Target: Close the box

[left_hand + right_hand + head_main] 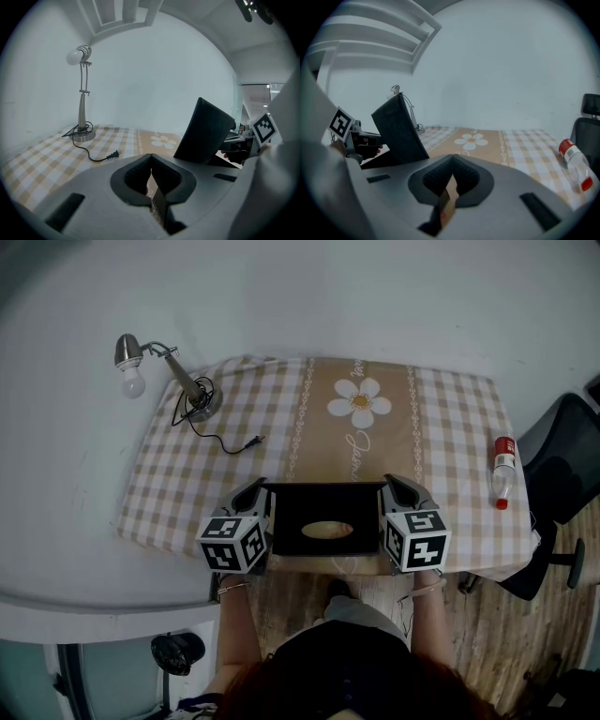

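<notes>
A black box (326, 518) sits at the table's front edge, with a tan oval showing on its top. Its black lid panel (204, 133) stands tilted up in the left gripper view, and the lid panel (398, 129) shows the same way in the right gripper view. My left gripper (253, 495) is at the box's left side, shut on a thin side flap (159, 206), brown inside. My right gripper (403, 489) is at the right side, shut on the other side flap (444, 206). Both pairs of jaws are pressed together around card.
A desk lamp (169, 367) with a loose cable and plug (230, 442) stands at the back left of the checked tablecloth (441, 418). A red-capped bottle (504, 470) lies near the right edge. A black chair (562, 465) is beyond it.
</notes>
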A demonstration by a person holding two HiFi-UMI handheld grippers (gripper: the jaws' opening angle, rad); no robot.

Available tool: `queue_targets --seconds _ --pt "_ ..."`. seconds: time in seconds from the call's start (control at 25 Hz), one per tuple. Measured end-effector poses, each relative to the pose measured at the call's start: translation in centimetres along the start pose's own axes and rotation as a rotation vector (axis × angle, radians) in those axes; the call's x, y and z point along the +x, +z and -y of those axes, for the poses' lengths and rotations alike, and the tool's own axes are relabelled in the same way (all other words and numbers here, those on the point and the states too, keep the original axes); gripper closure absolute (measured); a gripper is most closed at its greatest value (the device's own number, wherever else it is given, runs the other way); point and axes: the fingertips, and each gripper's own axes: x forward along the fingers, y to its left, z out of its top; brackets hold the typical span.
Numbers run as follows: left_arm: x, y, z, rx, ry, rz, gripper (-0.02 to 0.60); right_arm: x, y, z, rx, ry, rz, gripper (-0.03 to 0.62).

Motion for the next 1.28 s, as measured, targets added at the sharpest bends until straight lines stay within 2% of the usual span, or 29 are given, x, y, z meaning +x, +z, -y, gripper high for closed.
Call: queue_targets --seconds 0.88,1.28 --pt "-1.5 -2.3 0.5 -0.055 0.016 -0.014 0.555 -1.4 -2.2 -0.6 0.019 -0.035 -0.036 0.577" --pt "-2.1 -3.2 0.8 -0.058 0.006 -0.027 0.555 -1.8 -3.2 -1.2 0.011 -0.018 -0.057 0.577"
